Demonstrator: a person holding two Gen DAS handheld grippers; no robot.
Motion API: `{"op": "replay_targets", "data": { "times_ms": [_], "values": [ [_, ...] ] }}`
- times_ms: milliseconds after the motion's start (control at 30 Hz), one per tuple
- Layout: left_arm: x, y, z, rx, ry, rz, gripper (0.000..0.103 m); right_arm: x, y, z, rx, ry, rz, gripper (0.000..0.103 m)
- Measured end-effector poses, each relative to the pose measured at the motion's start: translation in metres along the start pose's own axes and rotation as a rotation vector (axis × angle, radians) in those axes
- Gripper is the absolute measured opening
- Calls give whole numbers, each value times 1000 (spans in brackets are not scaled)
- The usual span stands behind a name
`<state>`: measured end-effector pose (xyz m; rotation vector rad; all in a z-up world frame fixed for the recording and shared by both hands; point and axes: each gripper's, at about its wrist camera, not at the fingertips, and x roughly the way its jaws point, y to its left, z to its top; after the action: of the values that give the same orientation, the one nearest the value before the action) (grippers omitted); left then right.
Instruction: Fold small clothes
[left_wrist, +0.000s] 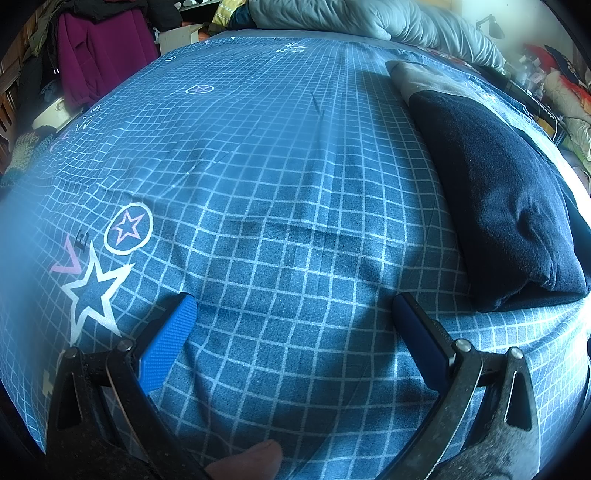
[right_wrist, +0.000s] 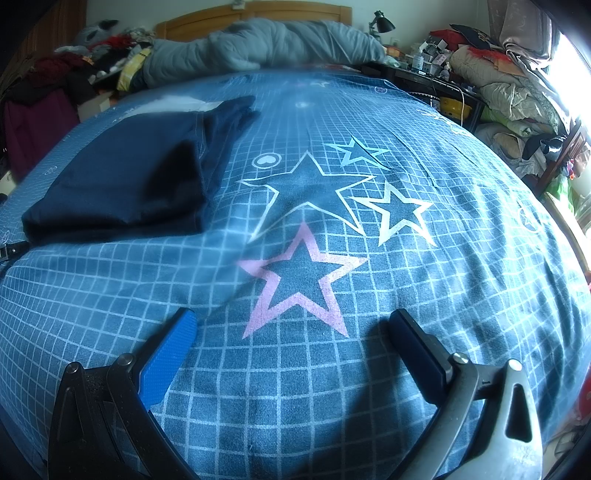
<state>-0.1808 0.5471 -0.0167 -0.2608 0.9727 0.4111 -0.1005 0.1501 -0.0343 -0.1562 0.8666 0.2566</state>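
A folded dark navy garment (left_wrist: 495, 195) lies on the blue checked bedsheet (left_wrist: 277, 184), to the right of my left gripper (left_wrist: 293, 306). A grey piece (left_wrist: 417, 79) shows at its far end. The left gripper is open and empty, above bare sheet. In the right wrist view the same navy garment (right_wrist: 122, 173) lies at the left, with a sleeve or edge (right_wrist: 229, 122) sticking out behind. My right gripper (right_wrist: 291, 323) is open and empty, over a pink star print (right_wrist: 301, 280) on the sheet (right_wrist: 443, 295).
A grey quilt (right_wrist: 266, 44) is bunched at the head of the bed by the wooden headboard (right_wrist: 258, 11). Piles of clothes and bedding (right_wrist: 509, 85) crowd the right side. A maroon garment (left_wrist: 99, 55) hangs at the left. A black lamp (right_wrist: 384, 22) stands behind.
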Motion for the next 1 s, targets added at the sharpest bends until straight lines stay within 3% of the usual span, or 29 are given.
{"op": "replay_targets", "data": {
  "times_ms": [733, 1000],
  "values": [
    [2, -1, 2, 4, 3, -1, 103, -3, -2, -1, 5, 8, 10, 103],
    [2, -2, 3, 2, 2, -5, 103, -9, -12, -2, -52, 61, 57, 103]
  ]
}}
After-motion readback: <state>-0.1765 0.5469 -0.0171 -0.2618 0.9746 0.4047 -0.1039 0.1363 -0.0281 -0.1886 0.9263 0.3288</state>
